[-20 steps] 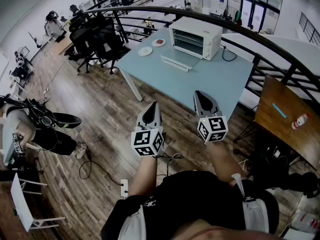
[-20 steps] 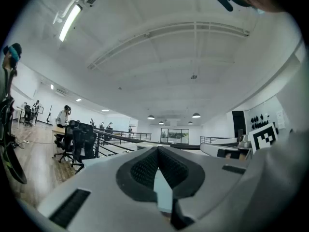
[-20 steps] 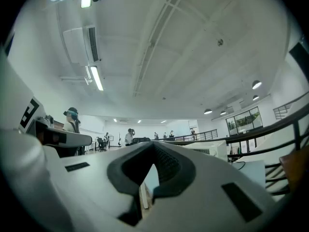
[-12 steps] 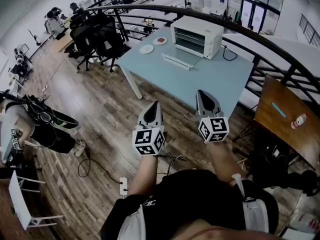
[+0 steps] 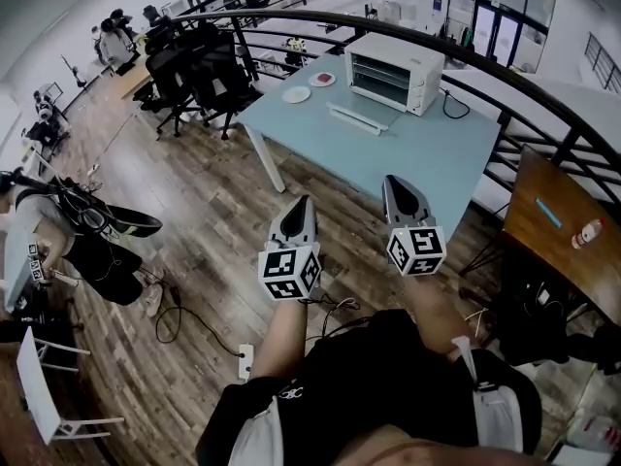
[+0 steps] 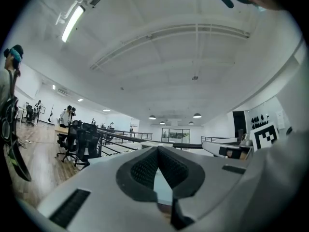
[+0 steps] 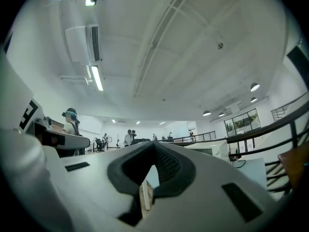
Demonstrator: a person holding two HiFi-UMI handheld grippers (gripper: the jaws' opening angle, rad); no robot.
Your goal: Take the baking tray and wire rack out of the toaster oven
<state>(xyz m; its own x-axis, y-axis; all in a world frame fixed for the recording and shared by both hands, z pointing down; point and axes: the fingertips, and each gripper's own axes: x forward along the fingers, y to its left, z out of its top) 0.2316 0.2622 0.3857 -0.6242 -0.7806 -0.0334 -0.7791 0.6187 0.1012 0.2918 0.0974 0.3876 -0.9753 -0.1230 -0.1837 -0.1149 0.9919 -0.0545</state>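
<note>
The white toaster oven [image 5: 396, 71] stands at the far side of the pale blue table [image 5: 427, 163], well ahead of both grippers. Its front faces me; what lies inside is too small to make out. A long pale flat piece [image 5: 357, 119] lies on the table just in front of it. My left gripper [image 5: 304, 200] and right gripper [image 5: 393, 180] hover side by side over the wooden floor, short of the table's near edge, both shut and holding nothing. The right gripper view shows the oven [image 7: 212, 151] beyond its closed jaws.
Two small plates [image 5: 296, 94] sit on the table left of the oven. A black curved railing [image 5: 485, 66] runs behind the table. Black office chairs [image 5: 194, 71] stand to the left, a wooden table [image 5: 563, 212] with a bottle [image 5: 585, 233] to the right. A cable and power strip [image 5: 243, 362] lie on the floor.
The head view has drifted a little, so the table and oven sit slightly further right. Both grippers stay shut and keep their places in the picture.
</note>
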